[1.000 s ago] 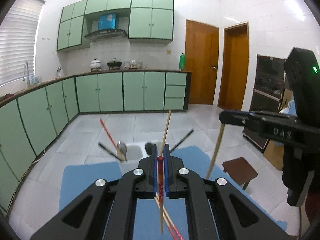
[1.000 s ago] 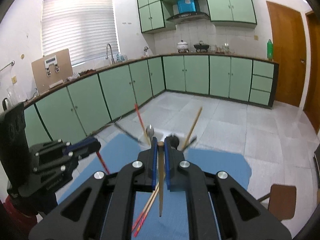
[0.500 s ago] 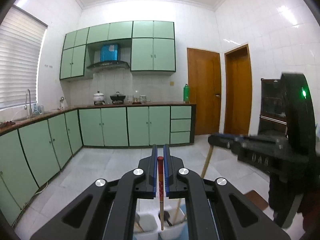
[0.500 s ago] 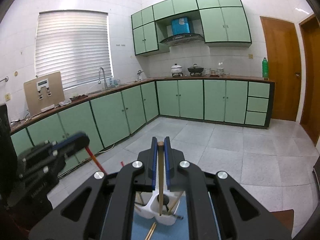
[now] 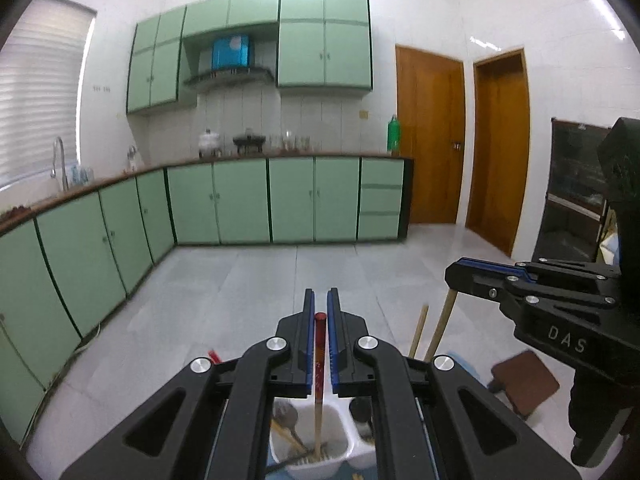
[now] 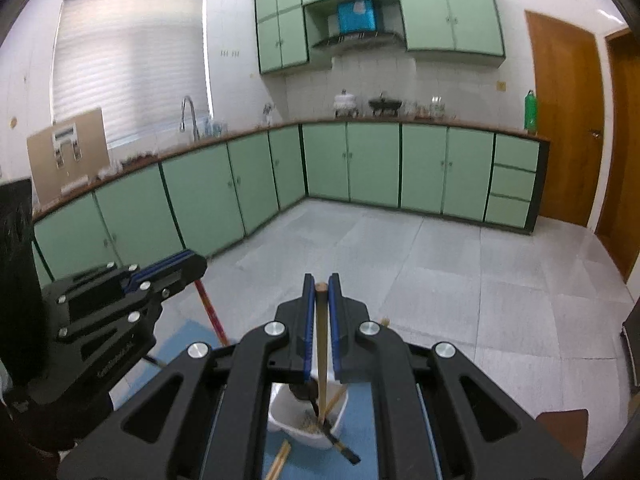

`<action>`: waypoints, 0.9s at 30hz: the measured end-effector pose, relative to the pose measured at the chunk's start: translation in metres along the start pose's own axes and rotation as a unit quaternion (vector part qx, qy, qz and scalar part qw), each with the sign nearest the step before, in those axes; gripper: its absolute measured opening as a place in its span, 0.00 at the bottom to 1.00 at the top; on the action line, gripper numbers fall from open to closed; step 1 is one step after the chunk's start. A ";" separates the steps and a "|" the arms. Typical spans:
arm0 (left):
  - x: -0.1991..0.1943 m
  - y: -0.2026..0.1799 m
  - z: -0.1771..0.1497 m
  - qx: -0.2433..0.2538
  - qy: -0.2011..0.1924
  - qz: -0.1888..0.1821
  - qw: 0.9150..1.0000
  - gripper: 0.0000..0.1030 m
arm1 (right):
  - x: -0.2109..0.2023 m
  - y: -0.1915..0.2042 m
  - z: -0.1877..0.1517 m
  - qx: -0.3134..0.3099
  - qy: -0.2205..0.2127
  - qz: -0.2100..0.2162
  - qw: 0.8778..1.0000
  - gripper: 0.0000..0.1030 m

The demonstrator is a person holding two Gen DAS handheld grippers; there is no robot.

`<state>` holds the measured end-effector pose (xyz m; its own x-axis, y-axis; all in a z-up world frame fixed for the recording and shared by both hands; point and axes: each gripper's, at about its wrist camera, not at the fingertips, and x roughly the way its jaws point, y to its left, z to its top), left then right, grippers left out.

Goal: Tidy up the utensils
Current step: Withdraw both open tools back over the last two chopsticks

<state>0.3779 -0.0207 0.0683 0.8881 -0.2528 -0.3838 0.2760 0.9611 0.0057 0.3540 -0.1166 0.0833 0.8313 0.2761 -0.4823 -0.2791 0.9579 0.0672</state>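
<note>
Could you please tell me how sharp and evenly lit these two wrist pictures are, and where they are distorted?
Left wrist view: the left gripper and its red chopstick are sharp, the green cabinets slightly soft; glare streaks the right wall. Right wrist view: the window blind is washed out, cabinets softly blurred, the right gripper crisp. Both views bow straight lines and darken at the corners.

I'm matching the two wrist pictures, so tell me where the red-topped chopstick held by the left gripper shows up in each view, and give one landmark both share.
Left wrist view: the red-topped chopstick stands upright at bottom centre, clamped in the left gripper, its lower end in the white utensil holder.
Right wrist view: it slants down from the left gripper at lower left.
Shared landmark: the green bottle on the counter beside the wooden door.
</note>
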 end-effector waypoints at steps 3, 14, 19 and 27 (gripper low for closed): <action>-0.006 -0.001 -0.010 0.005 0.008 -0.001 1.000 0.19 | -0.005 0.000 -0.009 0.006 0.003 -0.004 1.000 0.14; -0.091 -0.007 -0.052 -0.011 -0.013 0.006 1.000 0.46 | -0.097 0.003 -0.069 0.017 -0.040 -0.041 0.998 0.64; -0.117 -0.016 -0.108 -0.031 0.031 0.000 0.999 0.56 | -0.120 0.016 -0.134 0.023 -0.012 -0.043 0.999 0.87; -0.119 -0.024 -0.200 -0.042 0.130 0.011 0.991 0.57 | -0.104 0.038 -0.236 0.055 0.090 -0.031 0.994 0.87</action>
<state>0.1928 0.0086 -0.0706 0.7653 -0.2058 -0.6099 0.2170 0.9745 -0.0566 0.1436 -0.1272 -0.0702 0.7433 0.2078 -0.6359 -0.1674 0.9781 0.1238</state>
